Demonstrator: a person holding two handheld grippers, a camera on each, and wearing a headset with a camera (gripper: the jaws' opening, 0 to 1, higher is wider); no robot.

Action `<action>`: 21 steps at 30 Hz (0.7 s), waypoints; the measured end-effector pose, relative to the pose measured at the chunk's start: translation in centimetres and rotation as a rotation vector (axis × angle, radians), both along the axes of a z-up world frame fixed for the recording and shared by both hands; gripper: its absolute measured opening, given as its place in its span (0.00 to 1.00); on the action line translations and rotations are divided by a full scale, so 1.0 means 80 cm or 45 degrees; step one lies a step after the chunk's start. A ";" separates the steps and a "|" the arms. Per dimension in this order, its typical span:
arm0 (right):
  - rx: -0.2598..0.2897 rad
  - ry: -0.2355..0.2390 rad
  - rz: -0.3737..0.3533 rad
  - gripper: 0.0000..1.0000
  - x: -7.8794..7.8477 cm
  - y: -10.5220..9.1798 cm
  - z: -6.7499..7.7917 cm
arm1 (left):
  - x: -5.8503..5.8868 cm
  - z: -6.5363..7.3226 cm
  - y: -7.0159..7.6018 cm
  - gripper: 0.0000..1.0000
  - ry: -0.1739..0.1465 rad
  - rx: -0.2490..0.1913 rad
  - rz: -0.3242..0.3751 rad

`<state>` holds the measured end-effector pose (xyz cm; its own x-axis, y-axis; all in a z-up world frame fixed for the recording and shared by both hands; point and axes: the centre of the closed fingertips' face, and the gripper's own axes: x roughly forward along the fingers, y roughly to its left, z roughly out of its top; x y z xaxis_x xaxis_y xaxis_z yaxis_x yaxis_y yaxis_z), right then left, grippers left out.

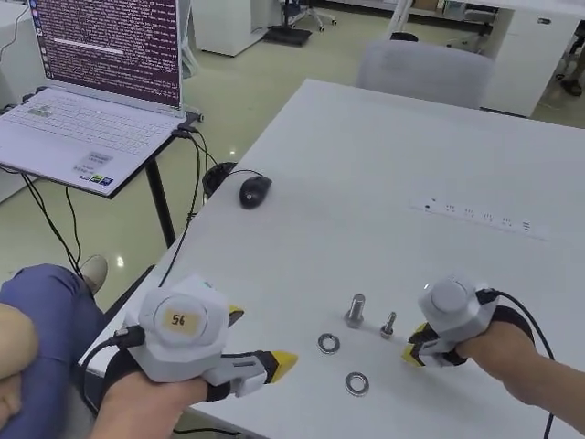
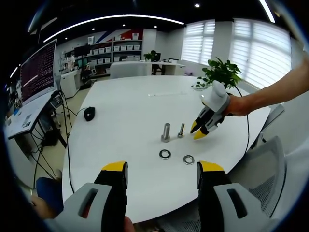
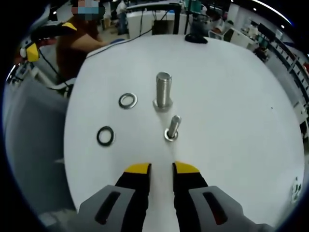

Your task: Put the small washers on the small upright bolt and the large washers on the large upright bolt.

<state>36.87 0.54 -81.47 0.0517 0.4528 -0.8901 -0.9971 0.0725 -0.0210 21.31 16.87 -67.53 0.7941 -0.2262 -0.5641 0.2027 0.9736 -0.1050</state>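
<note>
Seemingly nothing threaded yet — far washer and near washer lie on the table, six o'clock of the large bolt and small bolt. Left tool wide, right tool narrow — both empty.

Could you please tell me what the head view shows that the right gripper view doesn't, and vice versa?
The head view adds the laptop's lit screen and the hand gripping the right tongs. The right gripper view adds a close look between those tongs: a narrow gap with nothing in it. Both share the large bolt and small bolt standing upright, two loose washers lying flat, and the white table.
</note>
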 end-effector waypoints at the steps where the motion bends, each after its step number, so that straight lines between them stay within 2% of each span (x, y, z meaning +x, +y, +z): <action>1: 0.002 0.001 -0.004 0.19 -0.001 -0.002 0.000 | 0.000 0.001 0.000 0.57 -0.003 -0.002 0.001; 5: 0.029 0.012 -0.007 0.19 -0.015 -0.011 0.002 | -0.001 0.002 -0.002 0.57 -0.008 0.002 -0.002; 10: 0.071 0.039 0.005 0.22 -0.031 -0.008 0.002 | -0.003 0.003 -0.001 0.57 -0.015 0.001 0.006; 17: 0.136 0.065 0.076 0.26 -0.055 0.025 0.006 | -0.004 0.001 -0.006 0.57 -0.009 0.003 -0.006; 21: 0.109 0.085 0.178 0.26 -0.077 0.040 0.000 | -0.002 0.004 -0.008 0.57 -0.015 0.003 -0.010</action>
<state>30.70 3.78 -81.46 -0.0750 0.5259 -0.8472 -0.9966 -0.0686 0.0456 21.17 16.26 -67.24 0.7988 -0.2311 -0.5554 0.2116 0.9722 -0.1003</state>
